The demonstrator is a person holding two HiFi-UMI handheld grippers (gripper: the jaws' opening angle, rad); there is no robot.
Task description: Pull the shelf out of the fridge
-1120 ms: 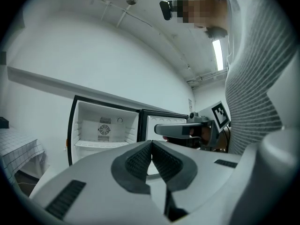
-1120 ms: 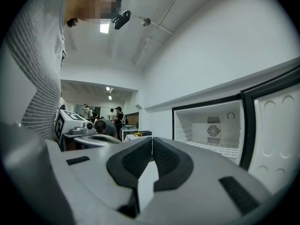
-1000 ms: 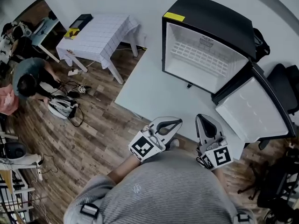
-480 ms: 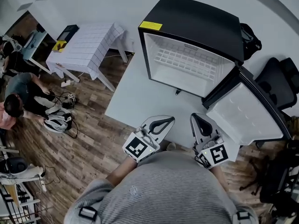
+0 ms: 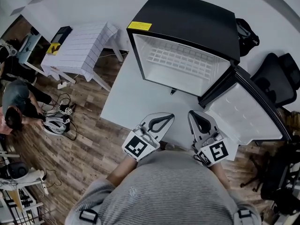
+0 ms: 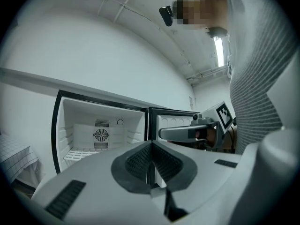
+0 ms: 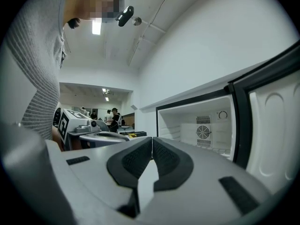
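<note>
We see the shelf (image 5: 182, 62), a white wire grid, lying flat inside the open black fridge (image 5: 187, 18). The left gripper (image 5: 169, 117) and right gripper (image 5: 193, 115) have jaws closed, empty, well apart from it.

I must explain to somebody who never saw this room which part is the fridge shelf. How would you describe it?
Find the small black fridge, whose door stands open to the right in the head view. Inside its white cavity, low down, lies the shelf. It is the only white wire grid there, unlike the smooth walls around it.
</note>
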